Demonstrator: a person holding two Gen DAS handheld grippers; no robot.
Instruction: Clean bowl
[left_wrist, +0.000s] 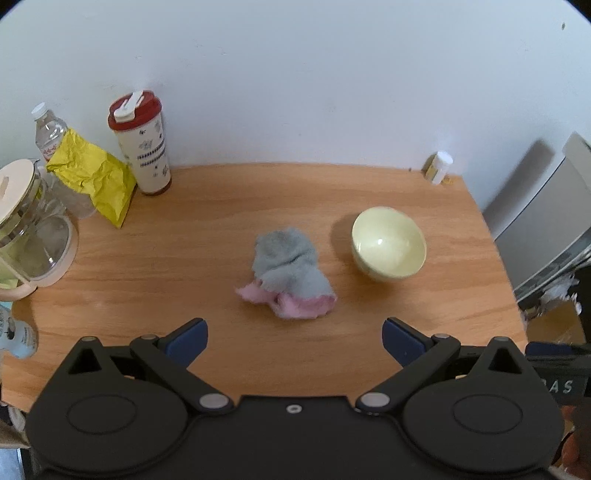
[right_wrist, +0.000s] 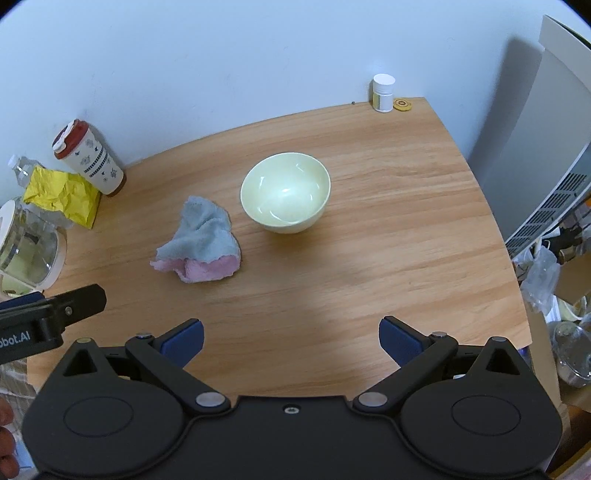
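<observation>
Left tongs and right tongs spread wide, gripping nothing, above surface. Pale bowl upright mid-surface, crumpled cloth just beside, apart.

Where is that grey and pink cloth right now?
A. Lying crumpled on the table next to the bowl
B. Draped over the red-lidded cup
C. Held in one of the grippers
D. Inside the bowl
A: the cloth lies crumpled on the table beside the bowl, apart from both open grippers.
</observation>
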